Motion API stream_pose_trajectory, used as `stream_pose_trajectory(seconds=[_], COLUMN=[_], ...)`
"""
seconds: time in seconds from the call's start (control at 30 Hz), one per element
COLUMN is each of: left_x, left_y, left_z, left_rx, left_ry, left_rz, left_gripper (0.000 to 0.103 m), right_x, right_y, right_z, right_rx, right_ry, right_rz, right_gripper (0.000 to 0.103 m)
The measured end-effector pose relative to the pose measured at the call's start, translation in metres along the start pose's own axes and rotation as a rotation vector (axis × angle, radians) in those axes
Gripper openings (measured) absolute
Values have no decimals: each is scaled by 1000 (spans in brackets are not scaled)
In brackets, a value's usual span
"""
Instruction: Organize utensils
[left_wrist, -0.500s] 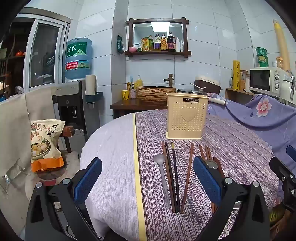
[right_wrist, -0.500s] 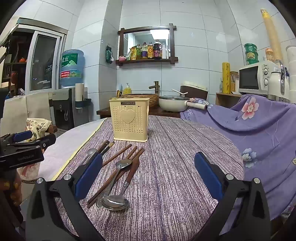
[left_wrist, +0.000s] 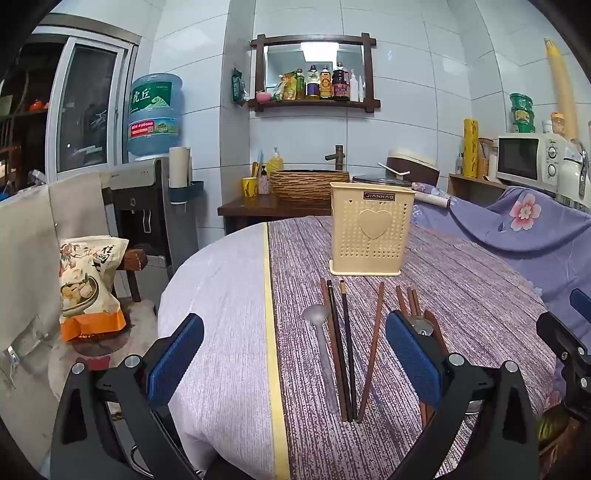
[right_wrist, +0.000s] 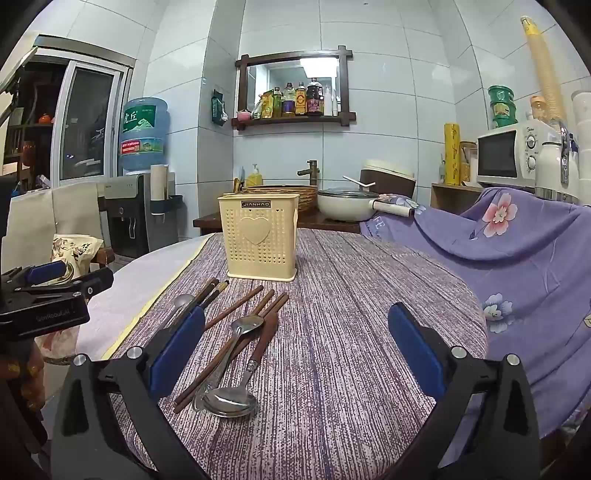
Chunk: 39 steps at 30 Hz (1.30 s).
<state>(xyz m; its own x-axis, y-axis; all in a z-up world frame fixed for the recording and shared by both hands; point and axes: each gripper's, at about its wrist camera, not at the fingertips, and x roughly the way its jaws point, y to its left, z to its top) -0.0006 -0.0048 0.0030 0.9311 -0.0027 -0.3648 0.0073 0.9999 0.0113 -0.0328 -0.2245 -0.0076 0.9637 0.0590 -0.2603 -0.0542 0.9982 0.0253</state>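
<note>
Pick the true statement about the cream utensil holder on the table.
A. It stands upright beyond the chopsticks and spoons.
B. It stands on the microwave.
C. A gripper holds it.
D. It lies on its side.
A: the utensil holder stands upright on the tablecloth, with chopsticks and spoons lying in front.

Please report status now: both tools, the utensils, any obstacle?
Left tool, right tool open, empty. Chopsticks, spoons flat before holder. Nothing blocking.
</note>
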Motion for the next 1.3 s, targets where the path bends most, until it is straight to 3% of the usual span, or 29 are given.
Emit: stream_pose_trajectory(seconds=[1.3], left_x=[6], left_y=[3], left_z=[-7], left_rx=[-7], left_ry=[12], left_rz=[-11], left_gripper=[97], right_x=[-1], right_y=[0], right_z=[0], right_rx=[5], right_ry=[6], right_rz=[-1], right_gripper=[98])
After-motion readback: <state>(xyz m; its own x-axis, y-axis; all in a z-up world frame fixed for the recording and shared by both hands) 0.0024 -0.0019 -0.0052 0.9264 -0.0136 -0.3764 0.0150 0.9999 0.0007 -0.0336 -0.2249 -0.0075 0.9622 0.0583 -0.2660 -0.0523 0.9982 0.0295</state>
